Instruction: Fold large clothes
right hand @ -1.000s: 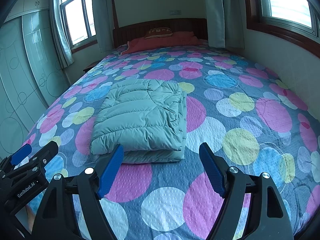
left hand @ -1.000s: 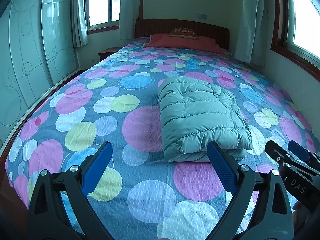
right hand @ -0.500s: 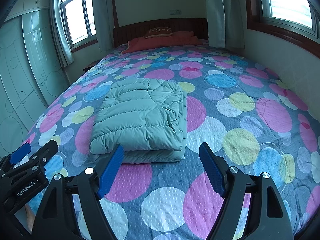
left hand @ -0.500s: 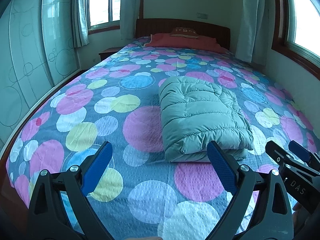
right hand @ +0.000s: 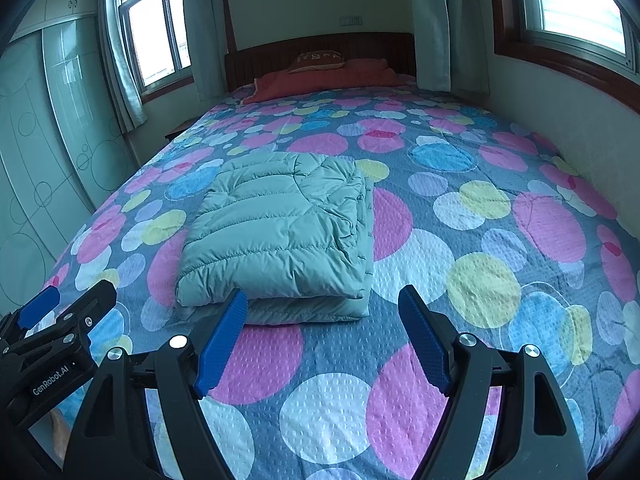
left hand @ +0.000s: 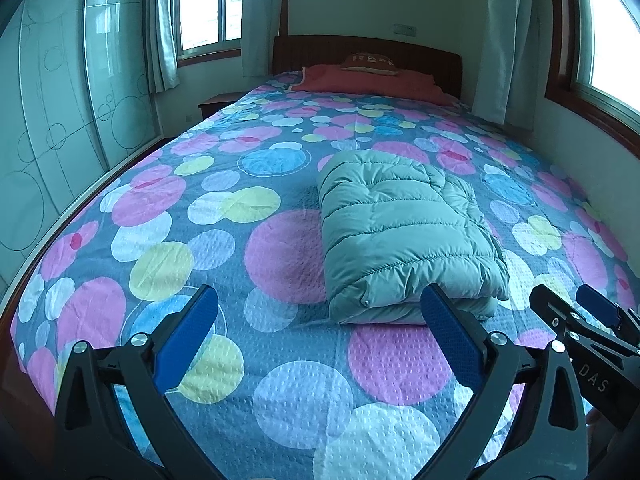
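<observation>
A pale green puffer jacket (left hand: 404,232) lies folded into a thick rectangle in the middle of the bed; it also shows in the right wrist view (right hand: 280,236). My left gripper (left hand: 320,328) is open and empty, held above the bedspread just short of the jacket's near edge. My right gripper (right hand: 324,328) is open and empty too, near the jacket's near right corner. Each gripper shows in the other's view: the right one (left hand: 580,320) and the left one (right hand: 64,312).
The bed has a blue bedspread (left hand: 280,380) with coloured circles. A red pillow (left hand: 372,80) lies by the dark headboard. A glass wardrobe (left hand: 60,120) stands on the left, a wall with a window sill (right hand: 560,92) on the right.
Both views have shifted very slightly. The jacket lies as before and both grippers stay open.
</observation>
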A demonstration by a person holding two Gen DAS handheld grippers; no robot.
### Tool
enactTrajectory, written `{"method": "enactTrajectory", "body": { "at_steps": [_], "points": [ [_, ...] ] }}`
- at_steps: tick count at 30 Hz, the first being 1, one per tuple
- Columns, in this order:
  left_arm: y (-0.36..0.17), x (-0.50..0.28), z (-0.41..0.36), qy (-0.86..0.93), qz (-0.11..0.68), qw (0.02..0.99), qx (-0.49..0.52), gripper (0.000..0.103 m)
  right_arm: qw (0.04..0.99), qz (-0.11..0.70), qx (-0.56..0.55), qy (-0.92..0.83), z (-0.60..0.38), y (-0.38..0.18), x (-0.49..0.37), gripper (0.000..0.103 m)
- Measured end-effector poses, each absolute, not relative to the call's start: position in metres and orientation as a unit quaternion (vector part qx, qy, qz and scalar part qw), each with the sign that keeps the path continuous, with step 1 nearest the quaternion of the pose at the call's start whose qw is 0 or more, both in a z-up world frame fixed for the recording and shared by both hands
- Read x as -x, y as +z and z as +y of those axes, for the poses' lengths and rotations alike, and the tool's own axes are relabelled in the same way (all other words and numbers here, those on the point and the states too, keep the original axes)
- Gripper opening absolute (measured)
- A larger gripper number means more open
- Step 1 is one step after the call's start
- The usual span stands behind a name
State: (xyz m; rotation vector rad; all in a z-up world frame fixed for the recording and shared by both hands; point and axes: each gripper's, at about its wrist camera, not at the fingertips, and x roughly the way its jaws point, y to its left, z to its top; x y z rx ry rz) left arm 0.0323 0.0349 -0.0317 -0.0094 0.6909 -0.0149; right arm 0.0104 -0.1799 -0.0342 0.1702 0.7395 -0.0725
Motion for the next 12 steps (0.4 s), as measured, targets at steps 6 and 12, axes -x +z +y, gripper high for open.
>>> {"method": "enactTrajectory", "body": {
  "at_steps": [6,12],
  "points": [
    [-0.033,-0.04,0.036,-0.005,0.327,0.945,0.011,0.101,0.927,0.365,-0.082,-0.035,-0.182,-0.038,-0.014,0.077],
    [-0.06,-0.072,0.06,0.013,0.367,0.93,0.0,0.101,0.921,0.373,-0.095,-0.052,-0.209,-0.051,-0.025,0.077]
  ]
}}
